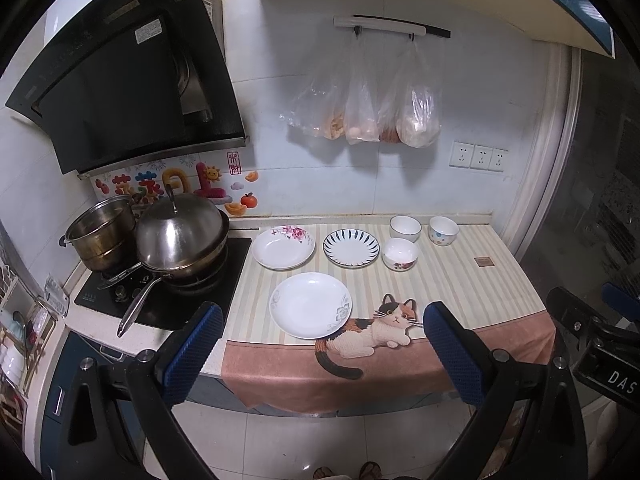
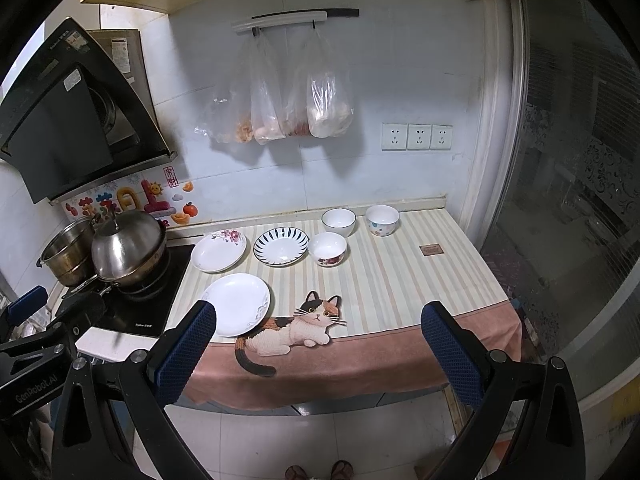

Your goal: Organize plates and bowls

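Observation:
Three plates lie on the striped cloth: a white plate with grey flowers at the front, a pink-flowered plate behind it, and a blue-striped plate beside that. Three bowls stand to the right: a red-flowered bowl, a plain white bowl and a dotted bowl. My left gripper is open and empty, held back from the counter's front edge. My right gripper is open and empty there too.
A stove at the left carries a lidded steel pan with a long handle and a steel pot. A range hood hangs above. Plastic bags hang on the wall. A glass door bounds the right side.

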### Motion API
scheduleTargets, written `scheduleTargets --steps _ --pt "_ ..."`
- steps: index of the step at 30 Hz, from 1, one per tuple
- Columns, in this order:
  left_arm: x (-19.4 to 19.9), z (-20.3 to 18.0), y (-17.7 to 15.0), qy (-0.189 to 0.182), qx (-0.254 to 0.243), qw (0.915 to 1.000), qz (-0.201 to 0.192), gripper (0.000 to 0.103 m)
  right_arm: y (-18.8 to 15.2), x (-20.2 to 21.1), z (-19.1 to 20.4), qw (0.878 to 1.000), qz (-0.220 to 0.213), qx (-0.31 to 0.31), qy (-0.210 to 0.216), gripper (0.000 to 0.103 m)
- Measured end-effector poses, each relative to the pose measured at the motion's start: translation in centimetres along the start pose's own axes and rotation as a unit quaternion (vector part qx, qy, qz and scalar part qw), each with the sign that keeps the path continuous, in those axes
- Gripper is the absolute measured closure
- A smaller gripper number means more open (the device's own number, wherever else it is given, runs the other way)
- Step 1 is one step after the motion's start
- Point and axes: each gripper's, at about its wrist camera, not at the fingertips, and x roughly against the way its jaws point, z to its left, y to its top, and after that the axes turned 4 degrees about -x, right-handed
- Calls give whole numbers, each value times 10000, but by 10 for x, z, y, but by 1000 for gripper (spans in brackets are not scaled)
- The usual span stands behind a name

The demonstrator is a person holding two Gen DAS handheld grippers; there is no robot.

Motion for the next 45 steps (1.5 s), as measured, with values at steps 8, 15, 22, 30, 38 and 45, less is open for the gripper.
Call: scheduleTargets --steps 8,15,22,30,38,45 --pt "9 -4 2 -25 2 10000 -20 0 -2 3 0 10000 -2 -3 1 0" --pt "11 -7 3 -28 0 10000 -28 0 -4 7 0 10000 -17 -5 11 0" --pt "12 -7 2 -22 1 10000 -34 0 -4 7 0 10000 -27 -9 8 0" --pt "15 -8 1 -16 -5 10000 -71 0 -4 9 -1 10000 -33 -13 19 0" --pt "17 -11 -1 -19 -8 10000 -82 0 -4 11 -2 10000 -40 -18 31 0" --pt "18 -9 -3 3 6 10000 -99 0 -5 12 -3 10000 -47 -24 36 0"
